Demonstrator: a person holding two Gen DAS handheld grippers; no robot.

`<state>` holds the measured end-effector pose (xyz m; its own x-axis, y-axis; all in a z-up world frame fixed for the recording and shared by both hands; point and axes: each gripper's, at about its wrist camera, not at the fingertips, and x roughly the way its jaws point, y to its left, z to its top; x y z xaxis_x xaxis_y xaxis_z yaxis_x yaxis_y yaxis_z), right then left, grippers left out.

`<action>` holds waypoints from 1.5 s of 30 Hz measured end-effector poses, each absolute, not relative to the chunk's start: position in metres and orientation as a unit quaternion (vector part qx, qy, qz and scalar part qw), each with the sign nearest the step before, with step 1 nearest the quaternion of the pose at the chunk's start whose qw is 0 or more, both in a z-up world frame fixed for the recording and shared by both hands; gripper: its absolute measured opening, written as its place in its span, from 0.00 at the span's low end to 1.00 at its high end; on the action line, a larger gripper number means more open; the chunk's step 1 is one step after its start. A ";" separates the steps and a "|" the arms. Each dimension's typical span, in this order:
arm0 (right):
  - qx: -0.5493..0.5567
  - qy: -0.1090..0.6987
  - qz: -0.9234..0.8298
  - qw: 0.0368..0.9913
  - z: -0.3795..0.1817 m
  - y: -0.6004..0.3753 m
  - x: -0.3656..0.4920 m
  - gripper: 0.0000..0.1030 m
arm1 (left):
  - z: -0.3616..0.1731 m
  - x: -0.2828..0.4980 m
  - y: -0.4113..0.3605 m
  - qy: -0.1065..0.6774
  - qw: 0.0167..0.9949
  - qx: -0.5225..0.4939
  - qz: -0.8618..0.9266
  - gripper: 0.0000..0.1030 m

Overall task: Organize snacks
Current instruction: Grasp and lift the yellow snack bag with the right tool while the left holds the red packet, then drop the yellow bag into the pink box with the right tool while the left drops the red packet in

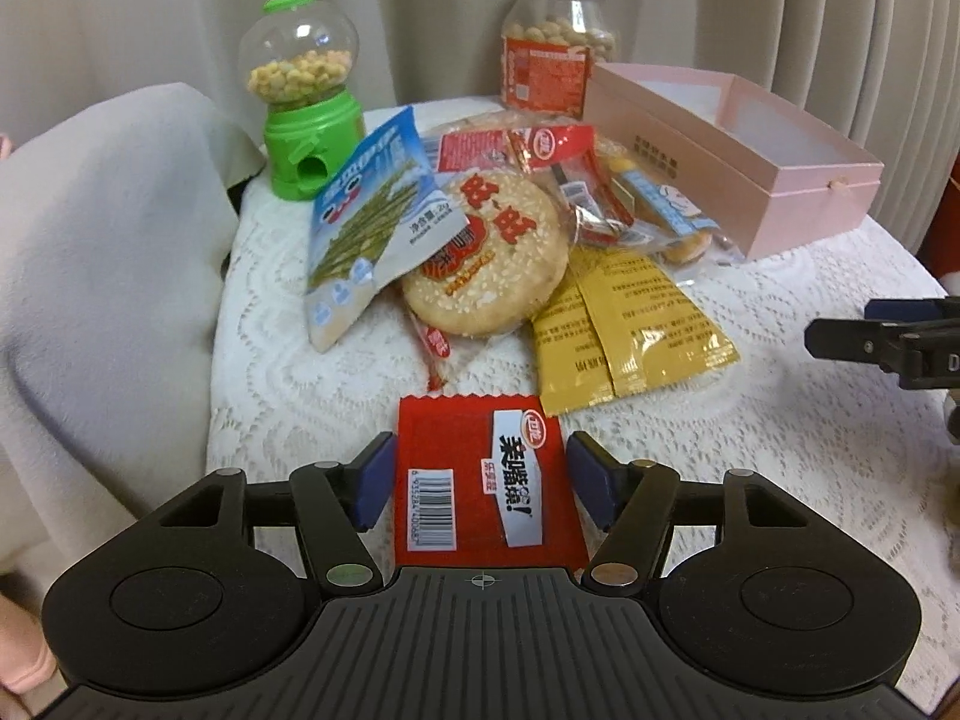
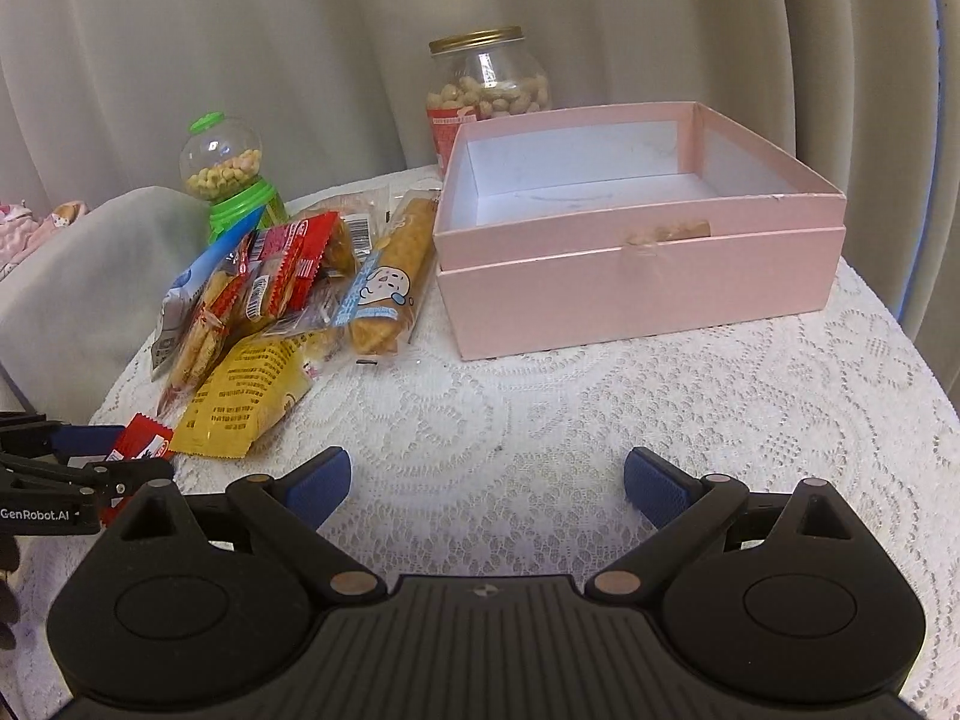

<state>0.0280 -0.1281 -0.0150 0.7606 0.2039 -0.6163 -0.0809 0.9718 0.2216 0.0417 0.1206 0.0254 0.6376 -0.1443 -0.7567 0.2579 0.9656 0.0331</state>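
A red snack packet (image 1: 480,474) lies flat on the lace cloth between the two fingers of my left gripper (image 1: 480,480). The blue pads stand just off its left and right edges, so the jaws are open around it. A pile of snacks lies beyond: a blue seaweed bag (image 1: 372,222), a round rice cracker (image 1: 486,258), yellow packets (image 1: 624,324). My right gripper (image 2: 487,483) is open and empty above bare cloth. An open, empty pink box (image 2: 642,276) stands ahead of it. The red packet's corner also shows in the right wrist view (image 2: 141,438).
A green candy dispenser (image 1: 300,96) and a peanut jar (image 1: 555,45) stand at the back by the curtain. A white cloth-covered seat (image 1: 102,252) borders the table on the left. The round table's edge (image 2: 900,360) curves off to the right.
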 end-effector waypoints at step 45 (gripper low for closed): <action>0.054 0.336 0.072 0.938 0.060 -0.178 -0.042 0.62 | 0.094 0.001 0.047 0.289 0.919 0.010 -0.269 0.42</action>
